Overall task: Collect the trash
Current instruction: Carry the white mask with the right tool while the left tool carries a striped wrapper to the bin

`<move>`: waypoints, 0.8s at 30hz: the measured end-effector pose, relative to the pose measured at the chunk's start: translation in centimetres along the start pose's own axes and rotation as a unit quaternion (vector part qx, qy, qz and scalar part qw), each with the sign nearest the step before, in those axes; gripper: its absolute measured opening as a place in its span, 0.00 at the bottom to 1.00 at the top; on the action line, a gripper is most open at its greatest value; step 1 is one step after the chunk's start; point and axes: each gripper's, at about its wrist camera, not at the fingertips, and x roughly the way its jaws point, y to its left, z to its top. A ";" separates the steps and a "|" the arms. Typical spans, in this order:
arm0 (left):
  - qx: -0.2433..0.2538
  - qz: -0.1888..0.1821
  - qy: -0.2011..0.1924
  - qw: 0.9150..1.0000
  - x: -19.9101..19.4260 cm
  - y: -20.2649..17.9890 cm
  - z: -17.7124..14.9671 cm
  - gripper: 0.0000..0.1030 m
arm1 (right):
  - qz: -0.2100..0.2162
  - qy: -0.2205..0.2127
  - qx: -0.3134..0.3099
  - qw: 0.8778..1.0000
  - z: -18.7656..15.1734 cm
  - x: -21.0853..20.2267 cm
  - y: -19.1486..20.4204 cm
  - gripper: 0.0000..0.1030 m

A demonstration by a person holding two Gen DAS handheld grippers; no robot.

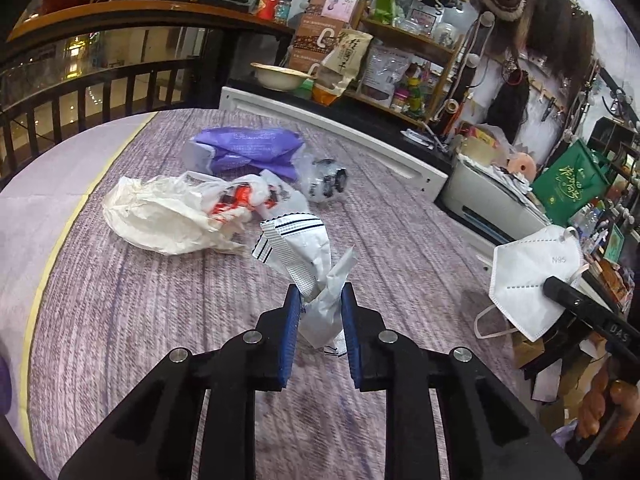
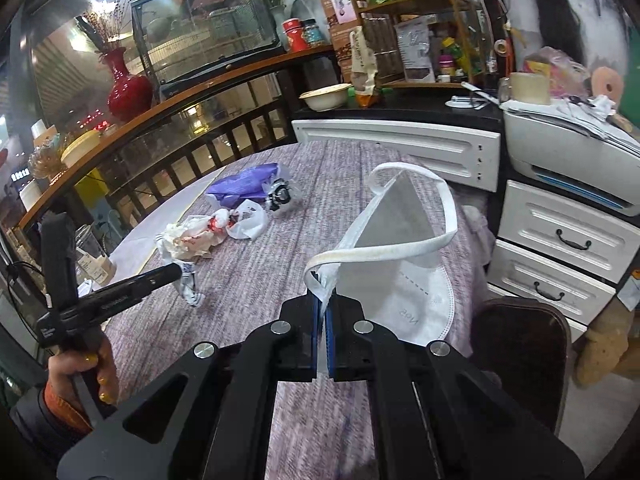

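Blue-padded fingers of my left gripper are clamped on a crumpled white wrapper with dark stripes along its serrated edge; the wrapper sticks up between the pads and its lower end hangs below them, over the purple woven tablecloth. Taking that wrapper as my landmark in the left wrist view: just beyond it and to its left lies a crumpled white paper bag with a red-printed plastic bag bunched against it. Further beyond sits a purple bag, and to that bag's right a clear packet with black-and-white contents. Well to the right of the wrapper, at the cloth's edge, I see a white N95 mask pinched by my right gripper, which enters from the lower right.

On the right wrist view, my right gripper is squeezed tight on the mask, gripping it where the ear loop meets the edge; the loop arcs up above the pads and the mask body hangs to the right of them. With the mask as landmark, my left gripper shows to its left, carried by a hand with yellow nails, the striped wrapper dangling from its tip. Beyond the mask and to its left the paper bag, printed plastic bag, purple bag and clear packet lie on the tablecloth.
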 end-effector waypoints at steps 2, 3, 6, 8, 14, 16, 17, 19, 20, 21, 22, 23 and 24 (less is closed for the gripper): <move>0.006 -0.013 0.001 1.000 -0.3 -1.3 -0.4 0.21 | -0.010 -0.004 0.006 1.000 -0.5 -0.9 -0.9 0.04; 0.010 -0.017 0.001 1.000 -0.4 -1.9 -0.5 0.21 | -0.015 -0.006 0.010 1.000 -0.8 -1.4 -1.3 0.04; 0.023 -0.033 0.001 0.999 -0.6 -3.9 -1.0 0.21 | -0.030 -0.012 0.023 0.999 -1.8 -3.0 -3.0 0.04; 0.032 -0.048 0.001 0.998 -0.7 -5.4 -1.3 0.21 | -0.040 -0.014 0.035 0.999 -2.5 -4.0 -4.2 0.04; 0.059 -0.087 0.005 0.994 -0.6 -9.8 -1.9 0.21 | -0.068 -0.020 0.073 0.995 -4.3 -6.7 -7.6 0.04; 0.072 -0.096 0.007 0.993 -0.5 -11.1 -2.2 0.21 | -0.079 -0.018 0.082 0.993 -4.9 -7.3 -8.7 0.04; 0.080 -0.103 0.007 0.991 -0.4 -12.1 -2.4 0.21 | -0.085 -0.015 0.086 0.993 -5.3 -7.5 -9.3 0.04; 0.092 -0.112 0.008 0.989 -0.4 -13.4 -2.9 0.21 | -0.098 -0.007 0.095 0.991 -6.3 -7.8 -10.6 0.04; 0.096 -0.116 0.008 0.989 -0.4 -14.0 -3.0 0.21 | -0.102 -0.004 0.099 0.990 -6.7 -7.8 -11.0 0.04; 0.102 -0.122 0.010 0.987 -0.3 -14.8 -3.2 0.21 | -0.106 0.000 0.104 0.989 -7.1 -7.8 -11.5 0.04; 0.106 -0.126 0.011 0.986 -0.3 -15.3 -3.4 0.21 | -0.110 0.006 0.111 0.988 -7.6 -7.7 -12.3 0.04; 0.112 -0.131 0.012 0.985 -0.1 -16.0 -3.6 0.21 | -0.113 0.009 0.116 0.987 -8.0 -7.7 -12.8 0.04; 0.116 -0.134 0.013 0.984 0.0 -16.5 -3.9 0.21 | -0.116 0.015 0.122 0.986 -8.4 -7.5 -13.5 0.04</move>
